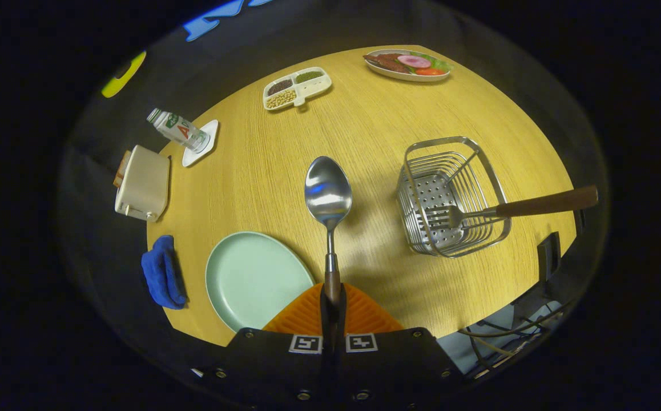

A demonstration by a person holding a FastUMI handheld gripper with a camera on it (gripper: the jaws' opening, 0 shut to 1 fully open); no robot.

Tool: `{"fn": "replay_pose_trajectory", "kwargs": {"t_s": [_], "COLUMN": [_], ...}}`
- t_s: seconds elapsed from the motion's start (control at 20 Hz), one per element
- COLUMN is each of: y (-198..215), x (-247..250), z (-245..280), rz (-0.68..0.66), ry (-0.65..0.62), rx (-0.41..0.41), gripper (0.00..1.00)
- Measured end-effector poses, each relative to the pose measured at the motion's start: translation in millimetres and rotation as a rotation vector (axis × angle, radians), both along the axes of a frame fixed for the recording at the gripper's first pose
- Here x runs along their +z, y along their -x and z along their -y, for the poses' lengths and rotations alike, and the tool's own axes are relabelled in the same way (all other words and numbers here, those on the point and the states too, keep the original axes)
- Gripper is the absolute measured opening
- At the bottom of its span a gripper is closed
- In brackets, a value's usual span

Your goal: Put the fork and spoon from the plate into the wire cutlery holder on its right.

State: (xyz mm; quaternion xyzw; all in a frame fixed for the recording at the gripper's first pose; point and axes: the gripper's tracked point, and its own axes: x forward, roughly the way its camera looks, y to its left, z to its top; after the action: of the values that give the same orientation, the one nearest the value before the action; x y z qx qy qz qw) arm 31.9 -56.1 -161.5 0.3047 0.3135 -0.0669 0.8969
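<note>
Two fingers of the gripper [332,311] are clamped on the handle of the spoon [328,197], which is held above the table [376,131], between the plate [250,279] and the holder [450,194]. The fork [479,214] is seen lying in the holder, its handle jutting over the rim.

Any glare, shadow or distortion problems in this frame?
Gripper view: fisheye bends the table edges into curves; a bright highlight sits on the spoon bowl, held in the gripper with jaws shut on its handle; soft shadow beside the wire holder; focus looks sharp.
</note>
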Motion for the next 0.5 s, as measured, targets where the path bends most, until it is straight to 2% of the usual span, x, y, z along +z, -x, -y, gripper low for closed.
{"fn": "replay_pose_trajectory", "kwargs": {"t_s": [0.5], "y": [36.3], "x": [-0.8], "z": [35.4], "rz": [0.044], "ry": [-0.107], "rx": [-0.128], "gripper": [0.01]}}
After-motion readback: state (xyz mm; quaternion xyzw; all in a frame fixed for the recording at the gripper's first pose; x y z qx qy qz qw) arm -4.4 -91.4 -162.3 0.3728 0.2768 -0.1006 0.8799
